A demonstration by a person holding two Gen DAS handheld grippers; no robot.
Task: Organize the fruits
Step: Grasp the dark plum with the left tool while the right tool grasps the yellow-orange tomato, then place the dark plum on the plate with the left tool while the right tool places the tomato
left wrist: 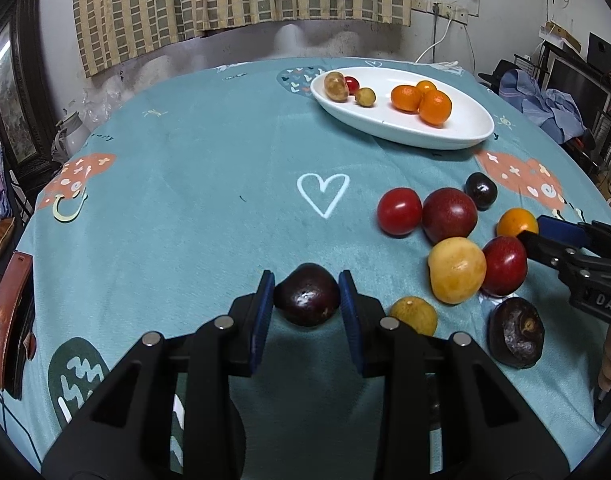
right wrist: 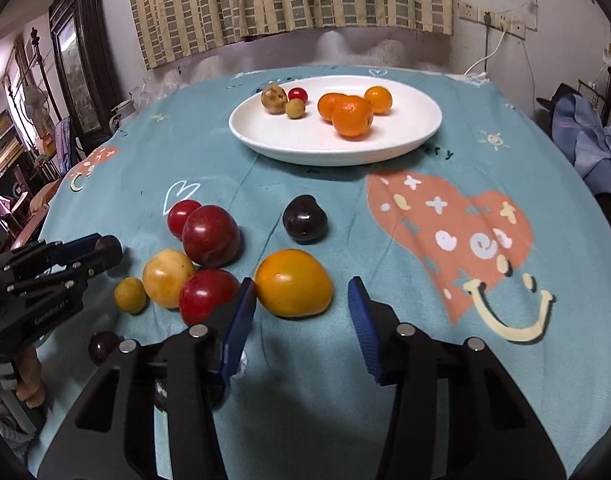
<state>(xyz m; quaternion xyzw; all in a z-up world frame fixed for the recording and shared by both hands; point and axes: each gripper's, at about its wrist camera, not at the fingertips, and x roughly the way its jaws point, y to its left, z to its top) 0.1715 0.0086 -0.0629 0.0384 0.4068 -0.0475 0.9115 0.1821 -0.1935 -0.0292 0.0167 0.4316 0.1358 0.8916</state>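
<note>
My left gripper [left wrist: 306, 292] is shut on a dark purple plum [left wrist: 306, 300] just over the teal tablecloth; the right wrist view shows that gripper [right wrist: 105, 250] at the far left. My right gripper [right wrist: 301, 300] is open around an orange-yellow fruit [right wrist: 293, 282]: its left pad is at the fruit's side and a gap shows at the right pad. In the left wrist view this gripper [left wrist: 531, 230] reaches in from the right beside that fruit [left wrist: 515, 220]. A white oval plate [left wrist: 405, 140] [right wrist: 337, 158] at the back holds oranges [right wrist: 351, 116] and small fruits.
Loose fruit clusters between the grippers: a red tomato [right wrist: 183, 218], a red plum [right wrist: 210, 236], a yellow fruit [right wrist: 167, 278], a red fruit [right wrist: 207, 296], a small yellow one [right wrist: 130, 295], a dark brown one [left wrist: 515, 332]. Another dark plum [right wrist: 304, 219] lies apart. The round table drops off at left and right.
</note>
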